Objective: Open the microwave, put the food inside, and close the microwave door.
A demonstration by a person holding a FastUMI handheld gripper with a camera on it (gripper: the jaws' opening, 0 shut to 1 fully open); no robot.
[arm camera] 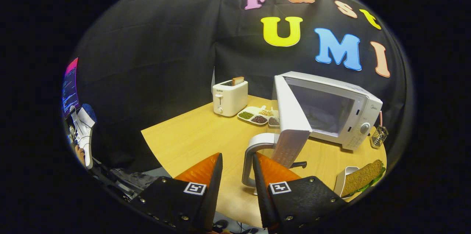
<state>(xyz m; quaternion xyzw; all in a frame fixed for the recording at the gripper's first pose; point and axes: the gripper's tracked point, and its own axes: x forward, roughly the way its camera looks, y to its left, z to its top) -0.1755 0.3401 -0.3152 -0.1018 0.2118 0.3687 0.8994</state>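
Note:
A white microwave [342, 110] stands on the wooden table [191, 138], its door [290, 116] swung wide open toward me. The door's grey handle [254, 156] hangs just ahead of my fingers, close to the right fingertip [259, 162]. My gripper [237, 158] is open, with a gap between the fingers and nothing held in it. The food, a brown-bread sandwich with green lettuce [364, 178], lies in a white dish [344, 182] to the right of my fingers, in front of the microwave. The microwave's cavity [323, 110] looks bare.
A white toaster [230, 98] with a slice of bread in it stands beyond the fingers at the table's back. A divided tray of beans and grains [259, 115] lies beside it. A small wire holder [379, 136] sits right of the microwave. A person's hand [79, 153] shows far left.

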